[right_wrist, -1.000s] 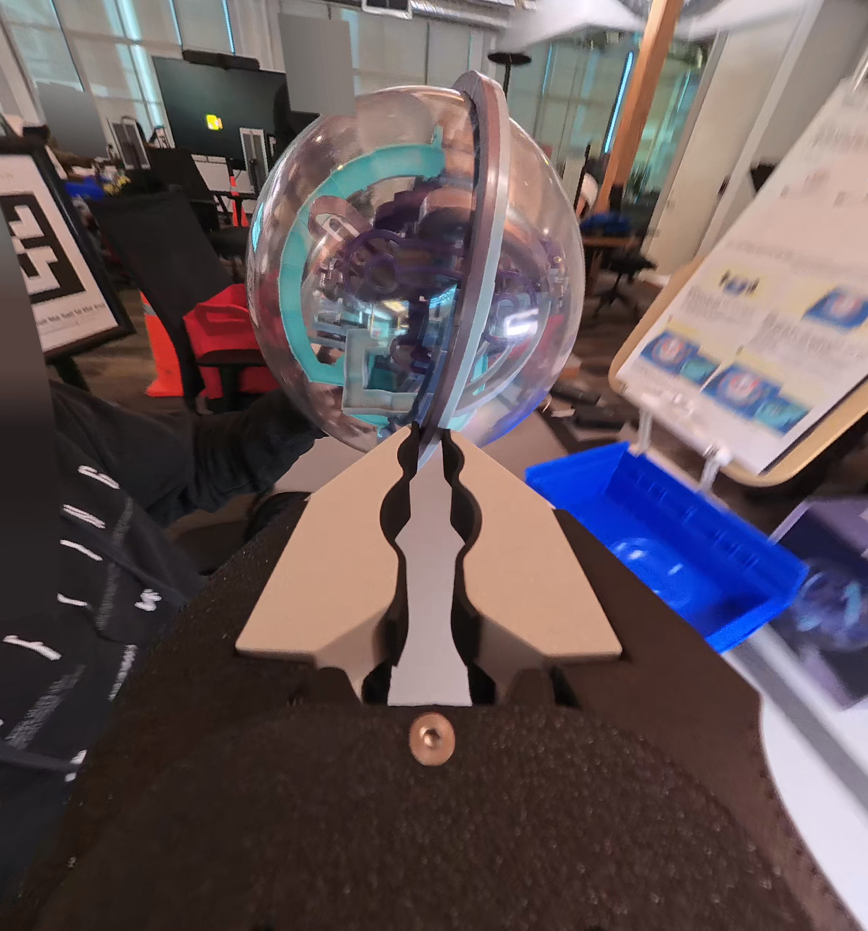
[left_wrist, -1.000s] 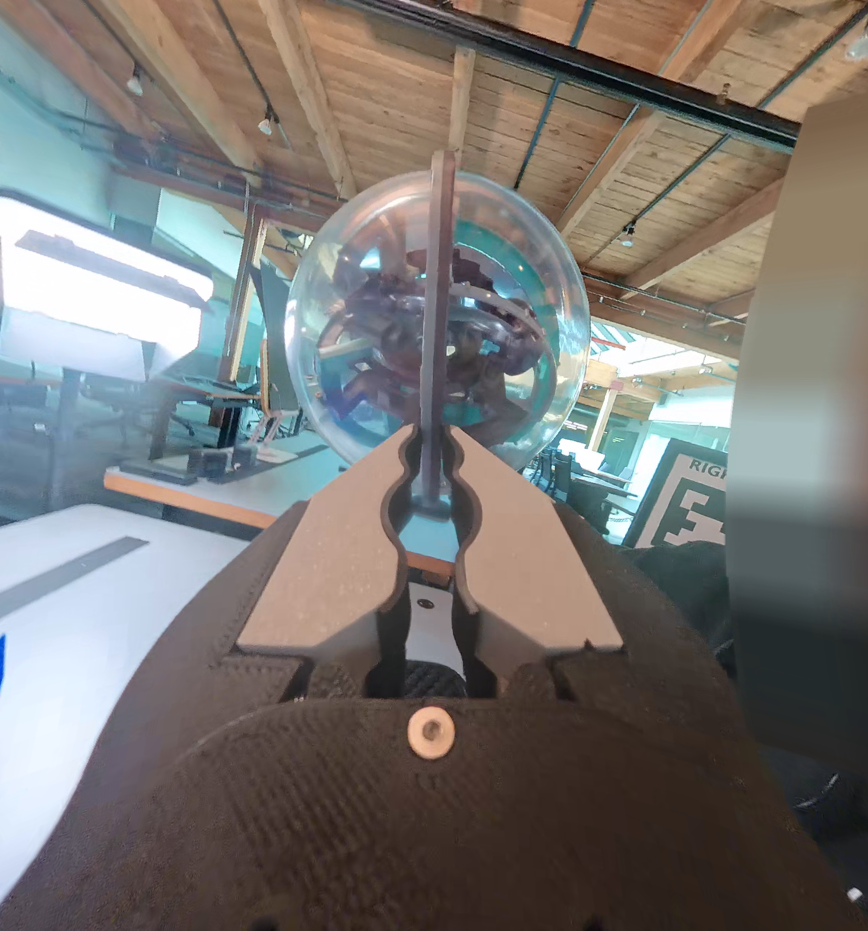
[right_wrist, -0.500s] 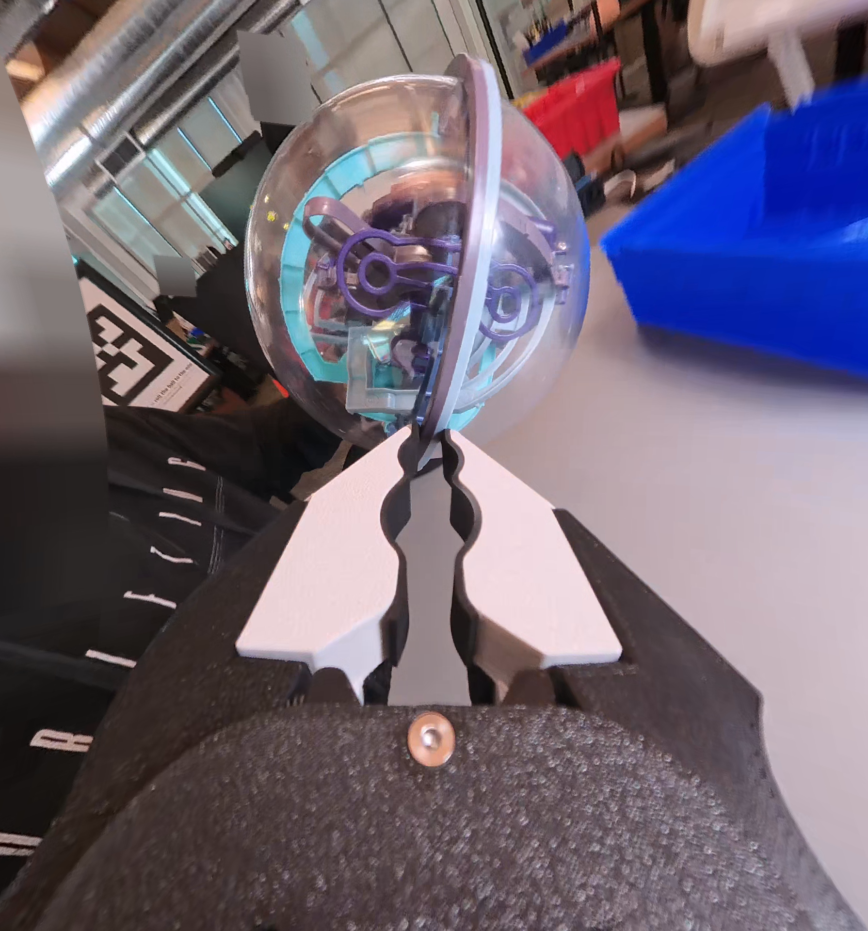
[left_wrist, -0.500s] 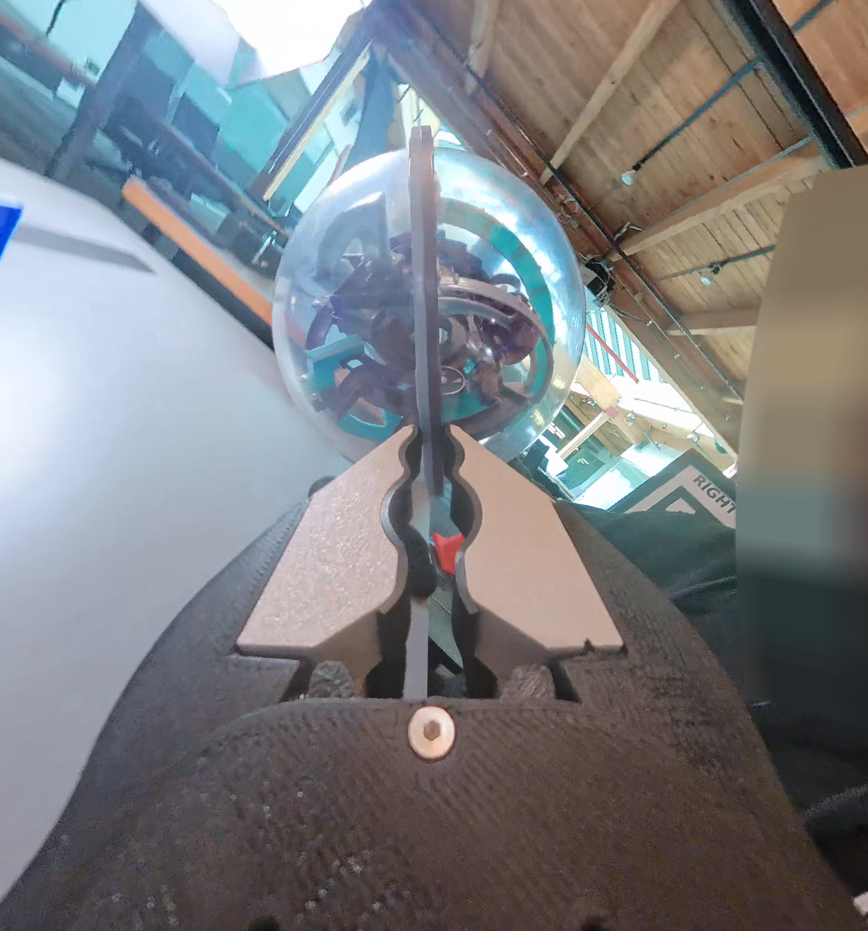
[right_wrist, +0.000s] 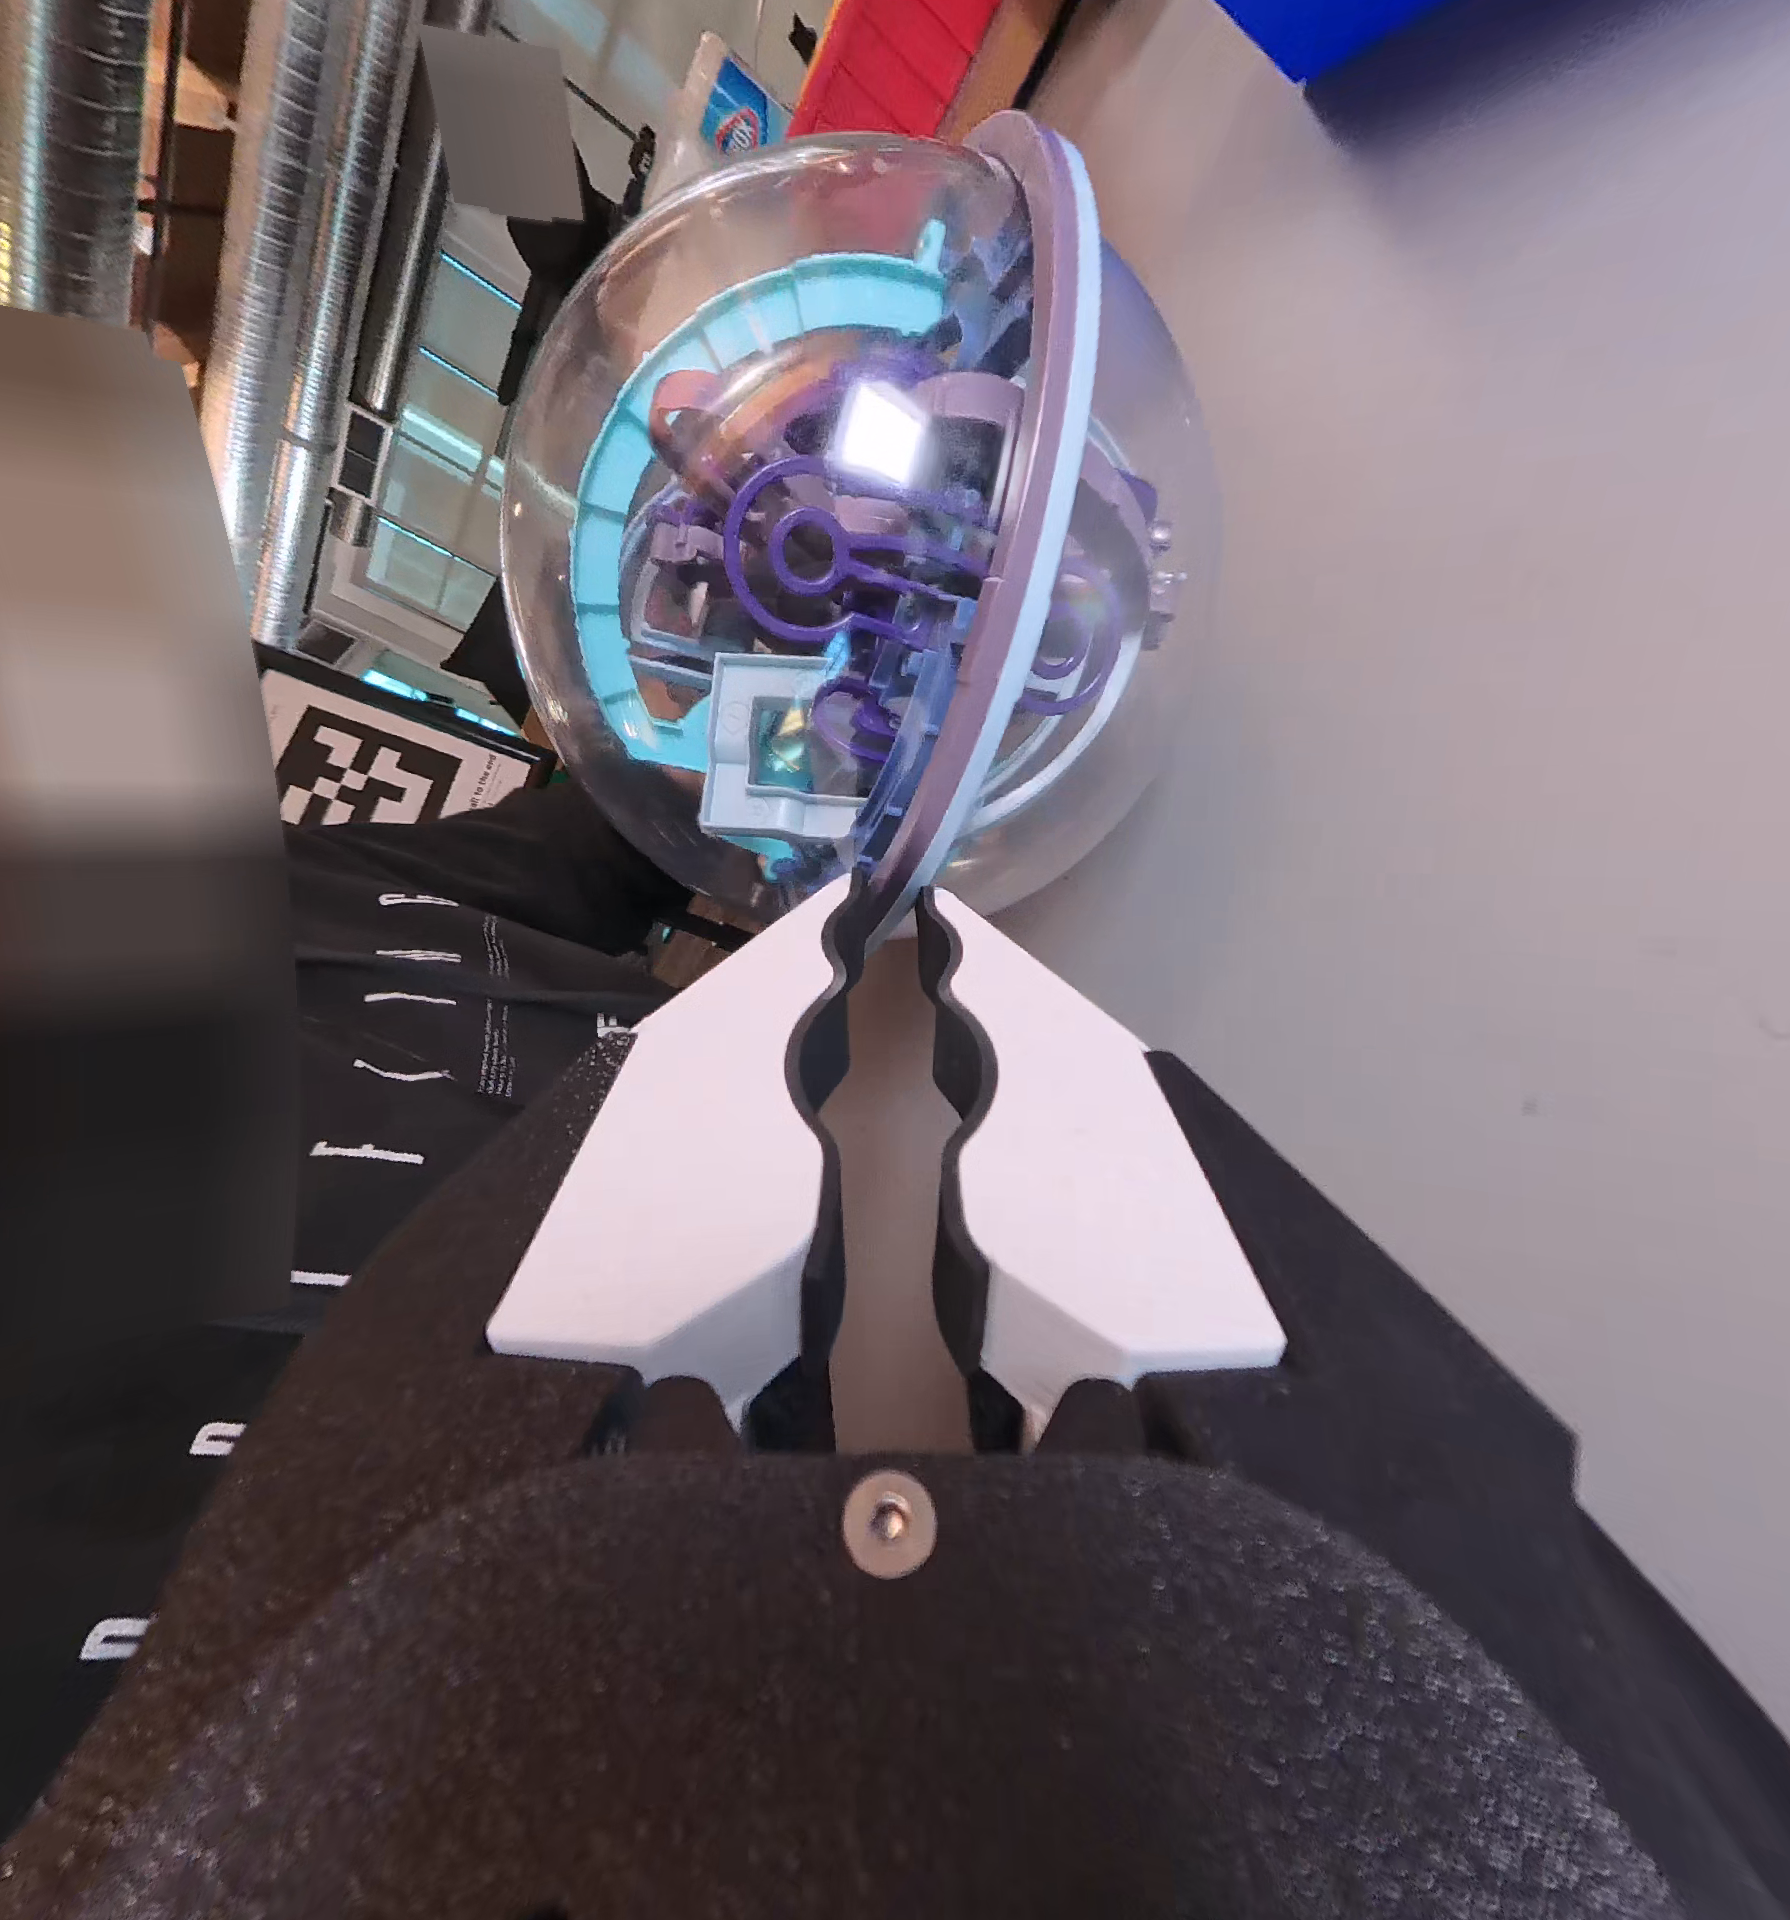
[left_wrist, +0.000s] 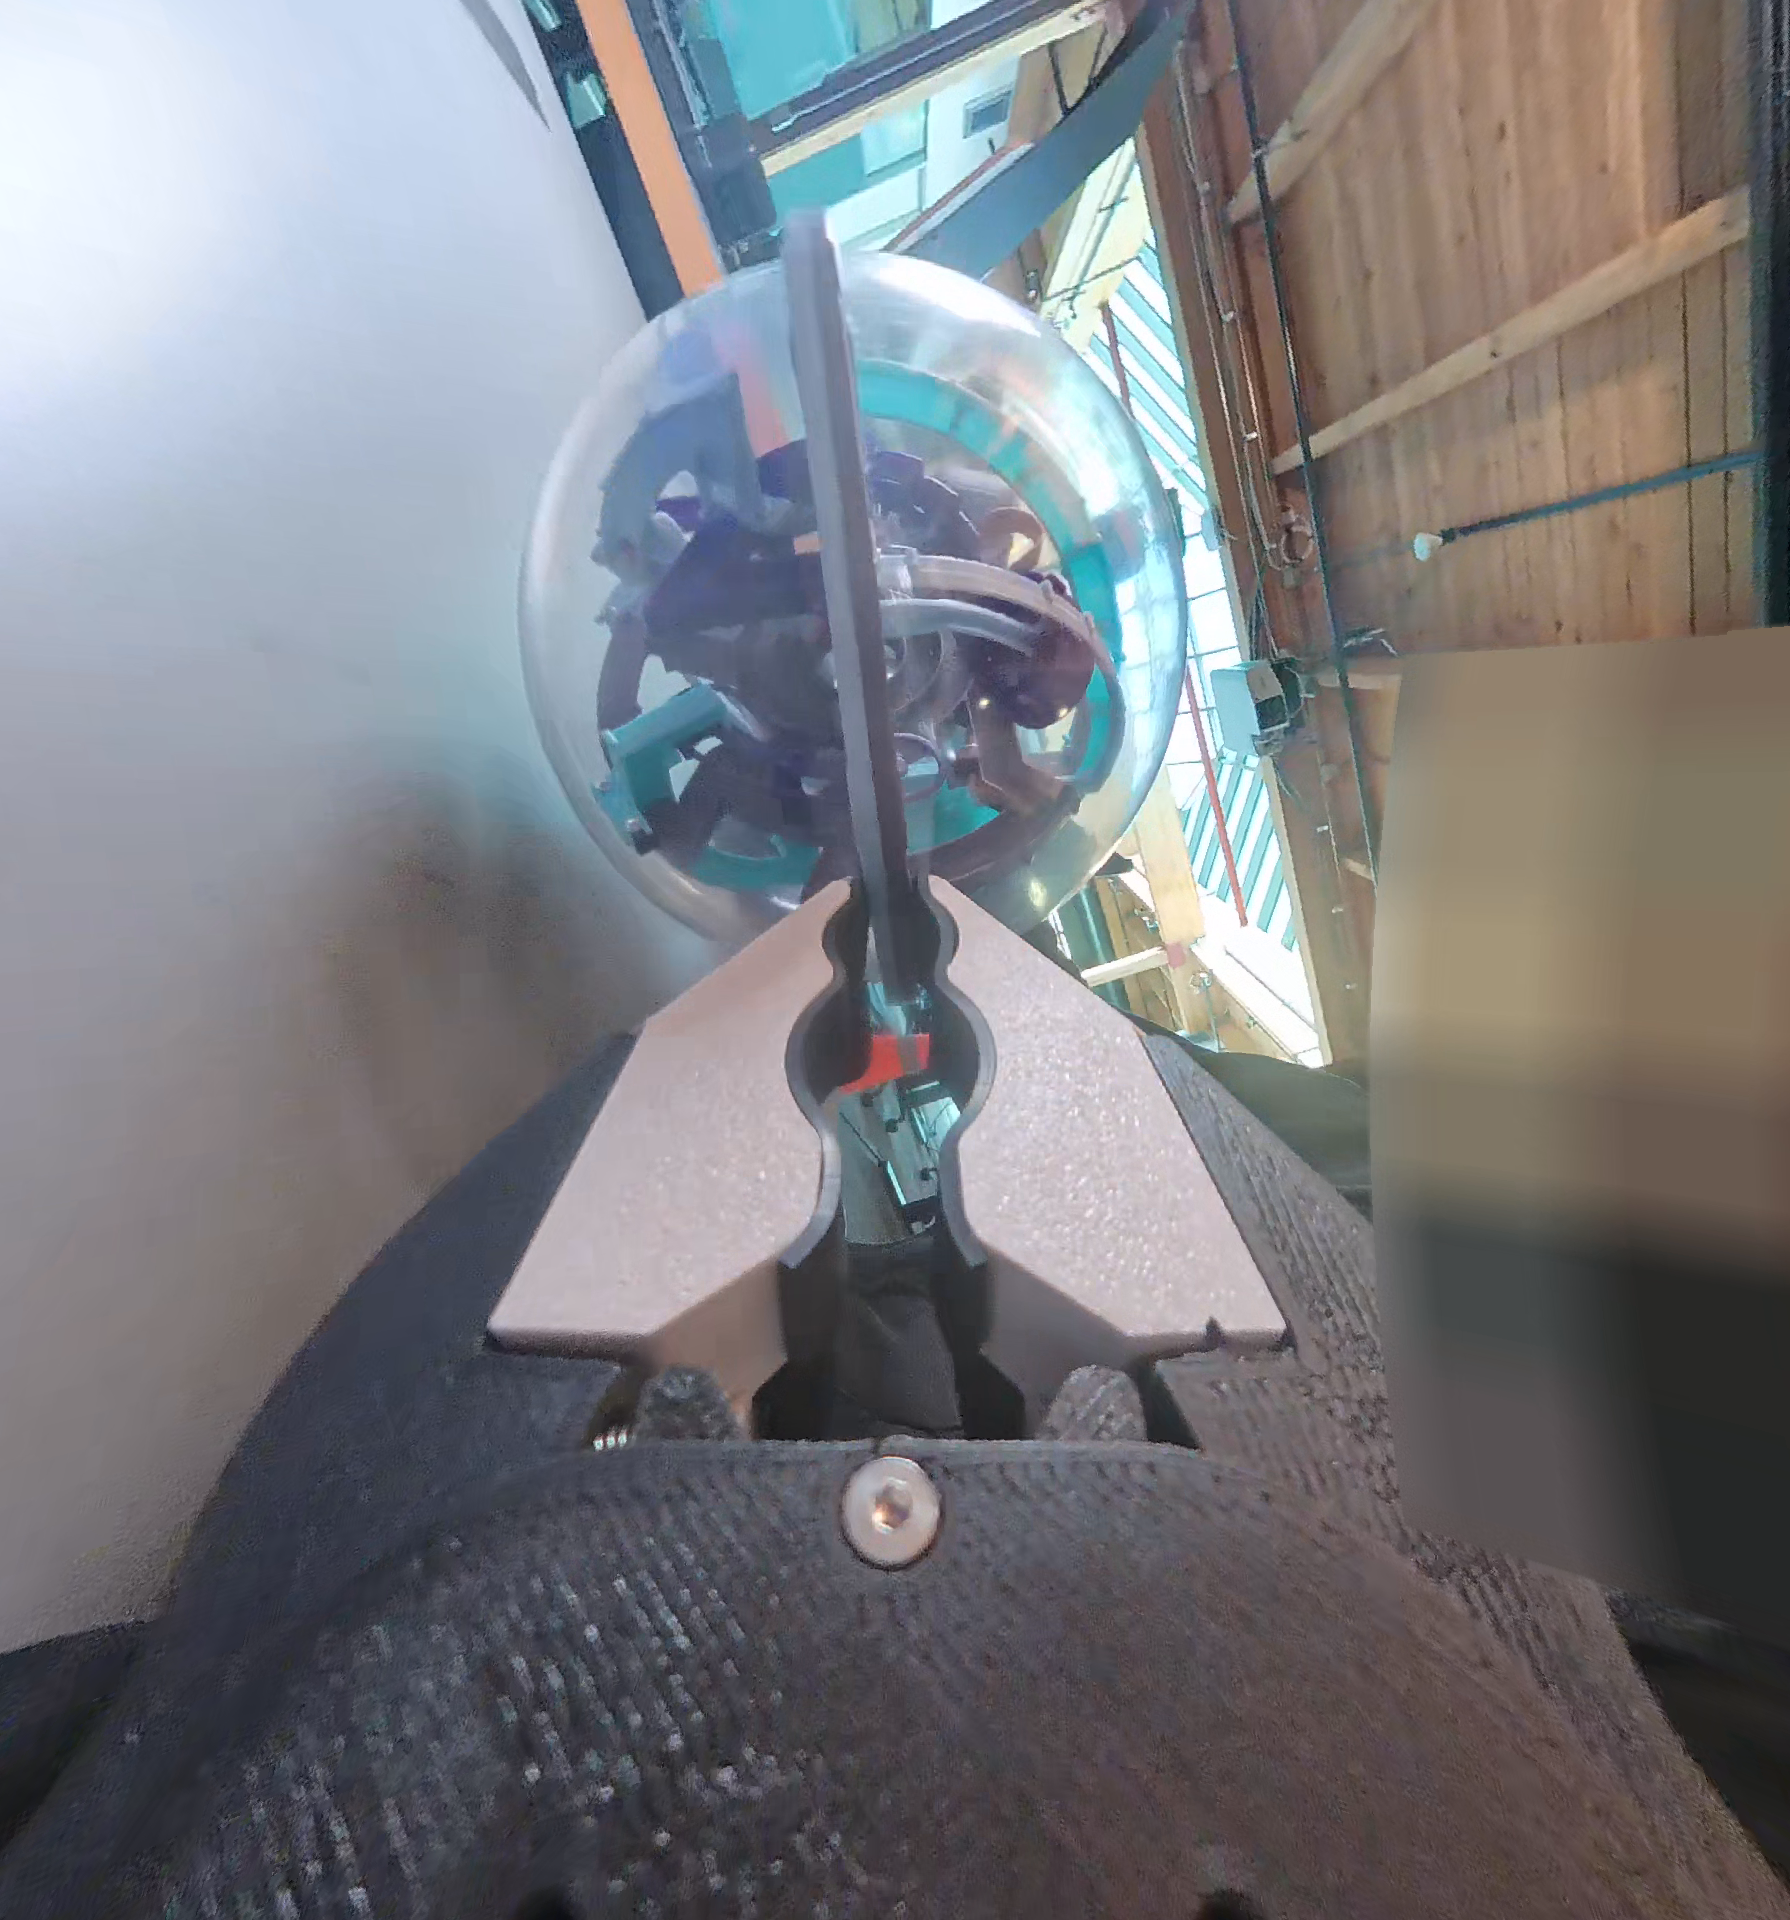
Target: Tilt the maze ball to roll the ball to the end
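The maze ball (left_wrist: 849, 582) is a clear sphere with teal and purple tracks inside and a thin flat rim around its middle. My left gripper (left_wrist: 886, 894) is shut on that rim, pinching it edge-on between both fingertips. The ball also shows in the right wrist view (right_wrist: 860, 520), where my right gripper (right_wrist: 891, 904) is shut on the rim at another spot. The ball is held in the air, rolled far over to one side above the white table (right_wrist: 1493, 623). I cannot pick out the small ball inside the maze.
A person in dark clothing (right_wrist: 403, 987) is close behind the ball. A black-and-white marker board (right_wrist: 382, 779) stands beside them. A blue bin's corner (right_wrist: 1493, 52) lies at the table's far side. A wooden ceiling (left_wrist: 1493, 312) fills the left view's right side.
Both grippers have rolled the ball steadily to one side, so the table and ceiling swung round in both views. Both grips on the rim have held.
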{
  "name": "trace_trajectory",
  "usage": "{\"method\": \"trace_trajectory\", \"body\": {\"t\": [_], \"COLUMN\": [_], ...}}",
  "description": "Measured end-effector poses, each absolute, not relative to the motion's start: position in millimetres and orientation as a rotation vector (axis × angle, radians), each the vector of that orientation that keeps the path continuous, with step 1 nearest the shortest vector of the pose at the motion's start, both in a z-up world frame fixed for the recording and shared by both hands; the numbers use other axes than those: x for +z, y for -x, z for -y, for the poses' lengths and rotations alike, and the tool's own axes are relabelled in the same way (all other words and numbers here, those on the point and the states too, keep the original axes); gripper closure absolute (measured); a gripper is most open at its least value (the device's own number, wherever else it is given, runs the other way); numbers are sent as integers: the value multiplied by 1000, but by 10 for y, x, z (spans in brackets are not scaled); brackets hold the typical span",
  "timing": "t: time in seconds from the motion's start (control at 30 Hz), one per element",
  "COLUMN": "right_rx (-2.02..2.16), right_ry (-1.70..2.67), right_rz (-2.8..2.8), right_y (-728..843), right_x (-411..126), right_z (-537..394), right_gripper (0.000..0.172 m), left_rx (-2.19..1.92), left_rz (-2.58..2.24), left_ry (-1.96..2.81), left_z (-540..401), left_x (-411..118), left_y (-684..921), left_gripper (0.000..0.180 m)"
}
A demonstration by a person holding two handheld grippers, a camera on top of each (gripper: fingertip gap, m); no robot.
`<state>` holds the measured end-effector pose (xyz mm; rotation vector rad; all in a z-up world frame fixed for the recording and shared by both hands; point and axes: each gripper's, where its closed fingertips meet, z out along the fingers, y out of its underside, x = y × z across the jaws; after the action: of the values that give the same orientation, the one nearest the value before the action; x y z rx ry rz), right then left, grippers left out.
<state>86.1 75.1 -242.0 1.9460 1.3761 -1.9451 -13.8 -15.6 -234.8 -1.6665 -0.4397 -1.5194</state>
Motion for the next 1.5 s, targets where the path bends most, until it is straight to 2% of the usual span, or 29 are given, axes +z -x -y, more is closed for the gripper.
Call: {"method": "trace_trajectory", "body": {"t": [0.53,0.7,0.8,0.97,1.3,1.5], "right_rx": [-1902,-1903,-1908,-1891,-1925,-2019], "right_ry": [-1911,-1908,-1900,-1910,-2032,-2038], "right_rz": [-1306,-1292,-1276,-1294,-1326,-1671], "right_y": [-797,-776,-752,-702,-596,-568], "right_x": [-2610,-2600,-2584,-2598,-2659,-2441], "right_z": [-903,-926,-921,-925,-1178,-1237], "right_gripper": [165,166,166,166,161,114], "left_rx": [-1374,-821,-637,-472,-638,-704], "left_rz": [349,75,-241,-547,-368,-287], "left_ry": [1817,1843,1824,1825,1950,1971], "left_z": [171,81,-3,-269,-618,-746], "left_x": [-2469,-2309,-2143,-2191,-2161,-2127], "left_y": [66,489,316,40,198,267], "left_gripper": [171,117,73,51,51,54]}}
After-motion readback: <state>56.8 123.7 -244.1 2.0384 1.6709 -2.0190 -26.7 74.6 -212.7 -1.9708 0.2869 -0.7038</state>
